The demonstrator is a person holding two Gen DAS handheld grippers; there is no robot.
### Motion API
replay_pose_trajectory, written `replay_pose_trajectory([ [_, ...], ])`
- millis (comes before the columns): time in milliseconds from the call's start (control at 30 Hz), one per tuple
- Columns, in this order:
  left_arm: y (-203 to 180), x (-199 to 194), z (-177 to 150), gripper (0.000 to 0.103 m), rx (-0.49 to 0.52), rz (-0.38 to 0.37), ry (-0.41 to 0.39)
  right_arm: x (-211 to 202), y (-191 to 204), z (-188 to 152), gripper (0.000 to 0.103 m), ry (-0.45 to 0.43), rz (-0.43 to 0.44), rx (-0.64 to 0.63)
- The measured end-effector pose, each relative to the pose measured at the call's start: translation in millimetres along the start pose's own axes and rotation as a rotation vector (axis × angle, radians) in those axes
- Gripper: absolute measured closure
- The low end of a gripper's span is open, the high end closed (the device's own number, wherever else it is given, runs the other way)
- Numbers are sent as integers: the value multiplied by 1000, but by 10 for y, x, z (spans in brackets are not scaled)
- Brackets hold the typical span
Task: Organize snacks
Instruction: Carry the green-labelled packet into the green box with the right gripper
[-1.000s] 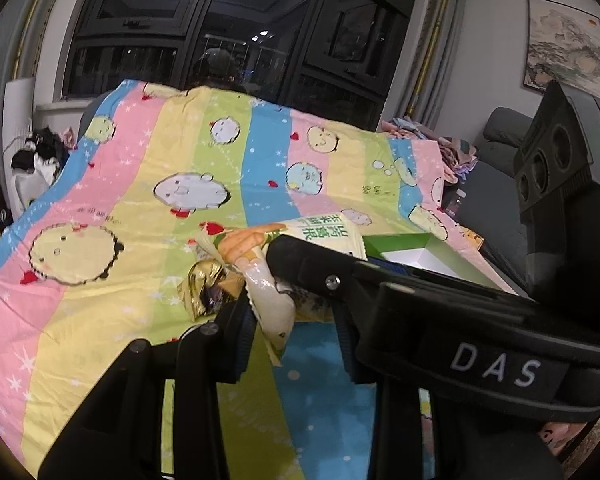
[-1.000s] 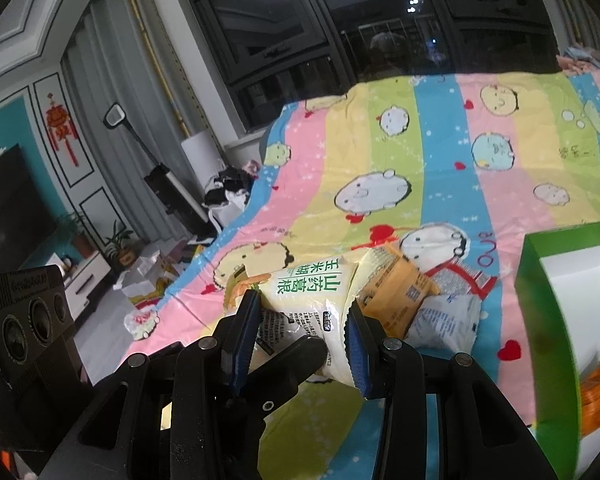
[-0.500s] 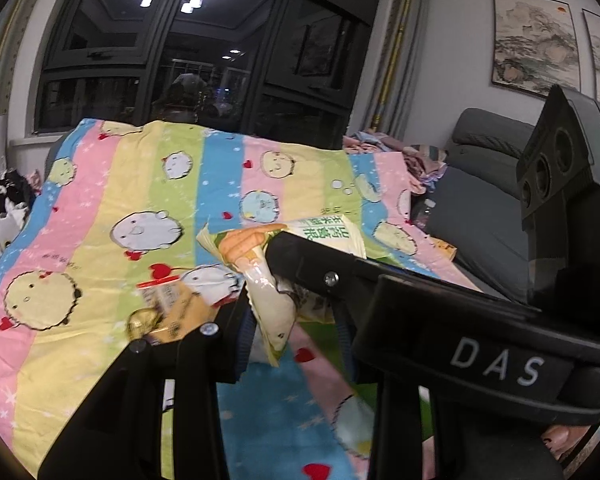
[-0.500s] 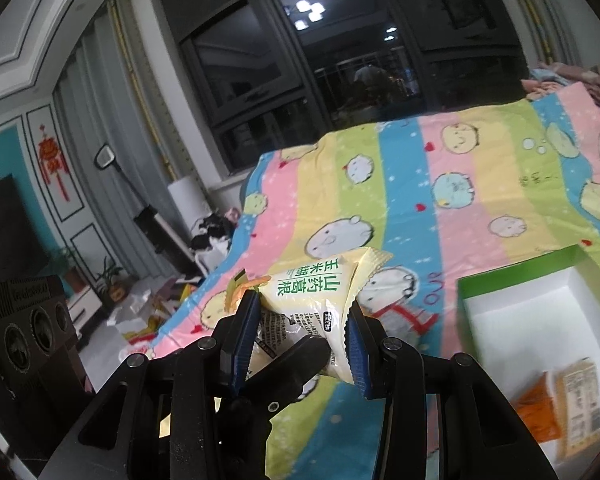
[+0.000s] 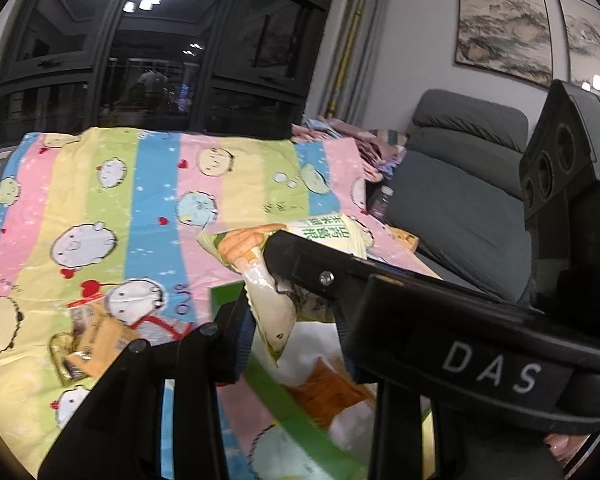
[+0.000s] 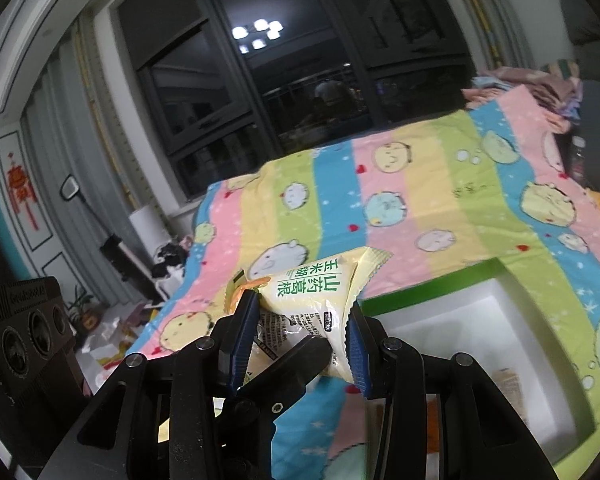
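Note:
A pale yellow snack packet with green print (image 6: 312, 304) is held in the air between both grippers. My right gripper (image 6: 300, 340) is shut on it. My left gripper (image 5: 288, 320) is shut on the same packet (image 5: 268, 304) from the other side. The packet hangs above the near left edge of a green-rimmed white box (image 6: 424, 284); the box also shows in the left wrist view (image 5: 276, 396). An orange packet (image 5: 328, 388) lies in the box. Other snack packets (image 5: 92, 332) lie on the striped blanket (image 5: 148, 184).
The blanket (image 6: 420, 184) covers a wide flat surface. A grey sofa (image 5: 460, 184) stands at the right with a bottle (image 5: 380, 200) beside it. Dark windows run along the back. Clutter lies on the floor at the left (image 6: 112, 336).
Both grippers have carried the yellow packet up off the snack pile and to the right, over to the green box. The remaining packets stay on the blanket.

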State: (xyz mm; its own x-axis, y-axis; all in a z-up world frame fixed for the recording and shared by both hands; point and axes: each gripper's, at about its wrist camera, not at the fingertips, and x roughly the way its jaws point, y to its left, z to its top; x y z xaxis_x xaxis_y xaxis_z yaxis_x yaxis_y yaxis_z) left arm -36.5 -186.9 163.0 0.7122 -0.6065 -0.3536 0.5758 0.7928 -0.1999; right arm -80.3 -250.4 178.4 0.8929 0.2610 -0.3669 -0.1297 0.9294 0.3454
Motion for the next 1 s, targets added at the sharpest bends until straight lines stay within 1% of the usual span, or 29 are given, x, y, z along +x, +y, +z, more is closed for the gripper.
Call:
replay_pose_trajectory([
  [133,-162,219,3,69,10,-30,51,-23,-257,22,59,9,-30,56],
  [300,-265,509,-24,69,-4,-63,126,32,-566,14,59,47,-71,125],
  [567,-258,895,-170,69,-65,-87,259,242,-946,-77,59,150,-114,236],
  [767,-230,1108,-277,69,-102,-92,340,390,-1123,-144,59,223,-148,283],
  [1000,-197,1293,-344,69,-127,-86,417,521,-1267,-225,59,286,-159,340],
])
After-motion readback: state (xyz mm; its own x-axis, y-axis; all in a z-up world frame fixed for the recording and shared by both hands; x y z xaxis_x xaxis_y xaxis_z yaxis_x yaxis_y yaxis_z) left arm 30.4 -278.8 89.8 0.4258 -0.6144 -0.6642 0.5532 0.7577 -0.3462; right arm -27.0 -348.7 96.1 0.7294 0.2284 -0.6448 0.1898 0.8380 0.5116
